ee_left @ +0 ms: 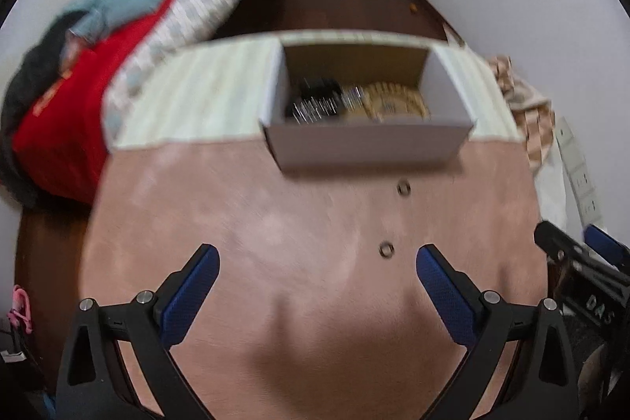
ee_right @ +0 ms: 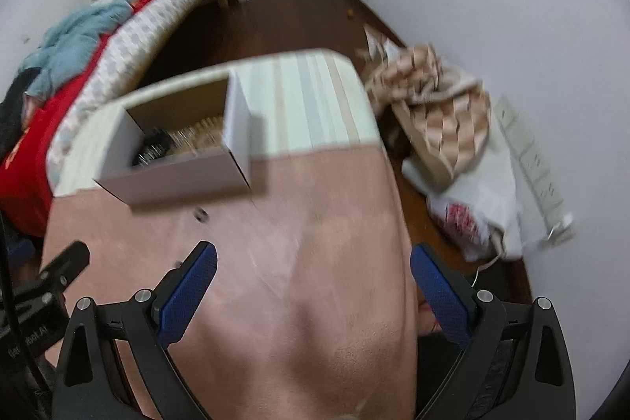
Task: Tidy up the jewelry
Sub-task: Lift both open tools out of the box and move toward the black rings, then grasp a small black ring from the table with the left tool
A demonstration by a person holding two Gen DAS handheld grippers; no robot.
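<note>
Here, in the left wrist view, two small metal rings, one (ee_left: 386,249) near the wide, empty left gripper (ee_left: 317,264) and one (ee_left: 403,188) just before the box (ee_left: 366,140), lie on pink cloth (ee_left: 220,215) with much free space around.

In the right wrist view, the right gripper (ee_right: 313,264) is wide and empty; one blurred ring (ee_right: 201,214) lies near the box (ee_right: 177,180), and the cloth edge (ee_right: 397,191) drops to the floor.

Rings: two small metal rings (ee_left: 386,249) (ee_left: 403,188), flat on pink cloth, ahead of the left gripper (ee_left: 317,260).
Box: open white cardboard box (ee_left: 366,144), beyond the rings, jewelry inside.
</note>
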